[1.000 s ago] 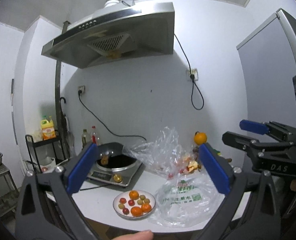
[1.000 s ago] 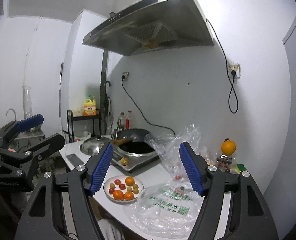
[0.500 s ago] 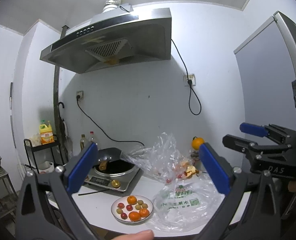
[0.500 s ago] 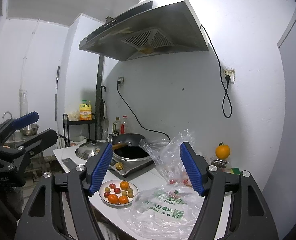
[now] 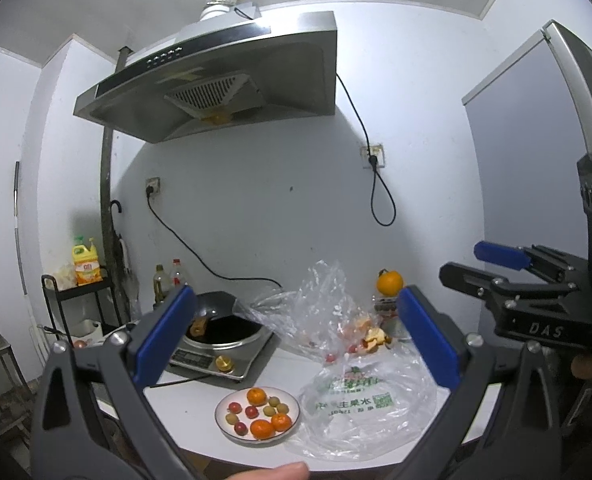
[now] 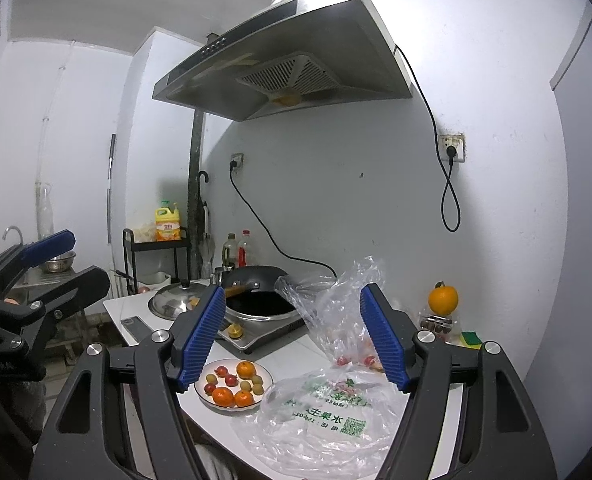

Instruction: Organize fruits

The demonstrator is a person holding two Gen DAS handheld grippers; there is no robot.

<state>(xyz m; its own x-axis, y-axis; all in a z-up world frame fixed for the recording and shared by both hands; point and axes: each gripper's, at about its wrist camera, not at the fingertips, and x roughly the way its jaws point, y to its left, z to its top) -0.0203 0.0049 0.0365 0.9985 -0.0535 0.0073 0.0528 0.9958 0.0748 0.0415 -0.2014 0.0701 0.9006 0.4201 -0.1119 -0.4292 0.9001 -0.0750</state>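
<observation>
Both your left gripper [image 5: 292, 344] and right gripper [image 6: 292, 336] hover with fingers spread and empty; small mixed fruits sit on the round white plate [image 5: 232, 429] at the bench's 6 o'clock edge, others inside the crumpled clear plastic bag [image 5: 328, 320] at 2 o'clock, so sorting could be early or nearly done.

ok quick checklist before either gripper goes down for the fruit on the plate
1. Left gripper open and holding nothing: ok.
2. Right gripper open and holding nothing: ok.
3. Plate flat on the counter, fruit uncovered: ok.
4. Fruit sorted by kind: not ok; oranges, red ones and greenish ones lie mixed.
5. Printed plastic bag out of the way: not ok; its edge lies against the plate's right rim.
6. Grippers near the plate: not ok; both are held well back from it.
</observation>
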